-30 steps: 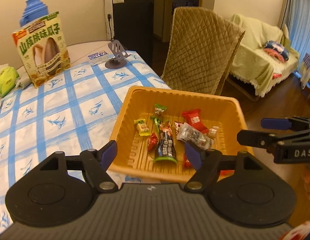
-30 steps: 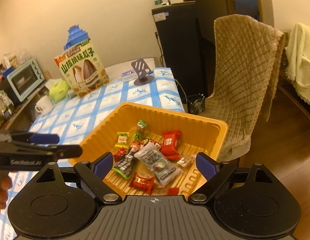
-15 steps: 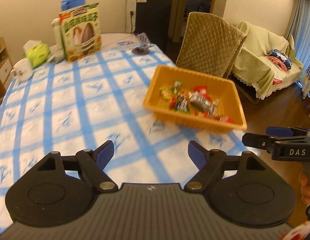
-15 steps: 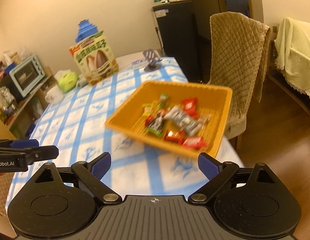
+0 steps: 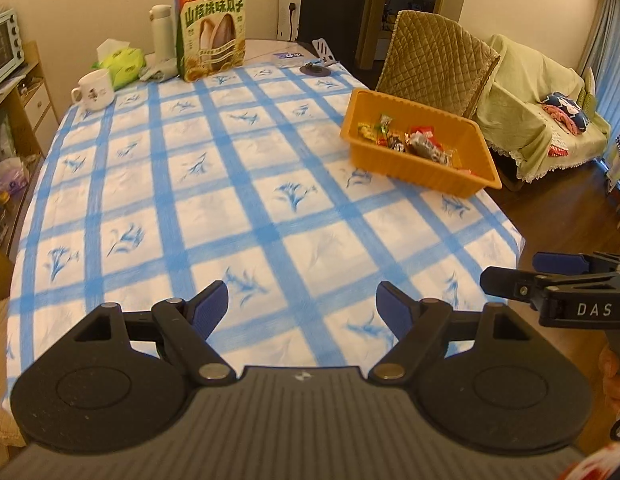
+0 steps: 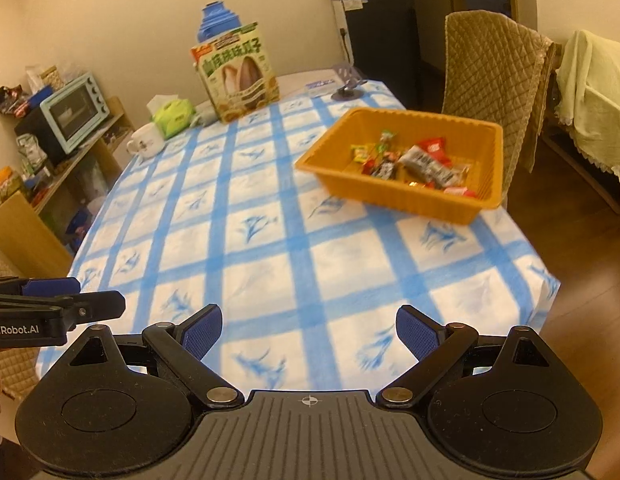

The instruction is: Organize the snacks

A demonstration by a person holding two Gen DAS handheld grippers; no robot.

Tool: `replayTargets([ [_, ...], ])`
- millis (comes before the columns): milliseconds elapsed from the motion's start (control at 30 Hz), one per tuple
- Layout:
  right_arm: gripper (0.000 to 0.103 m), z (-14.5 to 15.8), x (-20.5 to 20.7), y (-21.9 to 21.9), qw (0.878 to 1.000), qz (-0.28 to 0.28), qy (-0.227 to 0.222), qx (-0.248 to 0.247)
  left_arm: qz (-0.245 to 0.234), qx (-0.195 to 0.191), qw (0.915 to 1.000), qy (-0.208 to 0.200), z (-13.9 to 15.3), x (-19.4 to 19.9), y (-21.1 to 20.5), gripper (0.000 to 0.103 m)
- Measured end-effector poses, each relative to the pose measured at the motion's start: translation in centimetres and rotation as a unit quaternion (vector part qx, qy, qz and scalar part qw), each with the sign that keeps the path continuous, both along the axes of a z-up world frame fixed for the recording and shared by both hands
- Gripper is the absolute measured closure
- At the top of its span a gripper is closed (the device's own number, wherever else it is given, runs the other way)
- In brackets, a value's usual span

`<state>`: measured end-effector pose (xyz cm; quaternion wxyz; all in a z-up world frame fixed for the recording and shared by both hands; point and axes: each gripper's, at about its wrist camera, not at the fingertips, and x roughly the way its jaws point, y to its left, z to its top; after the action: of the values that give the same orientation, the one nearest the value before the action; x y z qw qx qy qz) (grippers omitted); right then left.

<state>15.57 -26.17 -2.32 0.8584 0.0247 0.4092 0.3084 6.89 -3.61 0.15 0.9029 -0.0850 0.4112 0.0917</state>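
An orange tray stands near the table's right edge, far from both grippers. Several wrapped snacks lie piled inside it. My left gripper hangs open over the near end of the table, nothing between its blue pads. My right gripper is open too, also over the near edge and empty. In the left wrist view the right gripper shows at the right border; in the right wrist view the left gripper shows at the left border.
A blue-checked cloth covers the table. At its far end stand a big seed box, a white mug, a green tissue pack, a flask and a phone stand. A quilted chair stands behind the tray.
Both grippers have pulled back from right above the tray to the near end of the table. The tray now lies far ahead, and much more of the table shows.
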Motion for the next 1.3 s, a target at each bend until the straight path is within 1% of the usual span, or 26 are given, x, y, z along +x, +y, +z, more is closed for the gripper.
replayTargets([
  [300, 0.01, -0.4, -4.5, 2.0, 1.0, 0.012, 0.009, -0.012, -0.004, -0.008, 1.0, 0.001, -0.1, -4.1, 1.1, 0.023],
  [533, 0.01, -0.3, -6.0, 3.2, 1.0, 0.023, 0.012, -0.013, -0.005, -0.013, 0.9999, 0.008, -0.6, -5.8, 1.6, 0.023],
  [800, 0.01, -0.4, -6.4, 4.1, 0.999, 0.031, 0.015, -0.019, -0.001, -0.017, 0.9998, 0.006, -0.5, -6.2, 2.1, 0.023],
  [1300, 0.01, -0.4, -5.8, 4.0, 0.999, 0.028, 0.017, -0.02, -0.009, -0.022, 0.9997, 0.007, -0.9, -5.6, 1.9, 0.023],
])
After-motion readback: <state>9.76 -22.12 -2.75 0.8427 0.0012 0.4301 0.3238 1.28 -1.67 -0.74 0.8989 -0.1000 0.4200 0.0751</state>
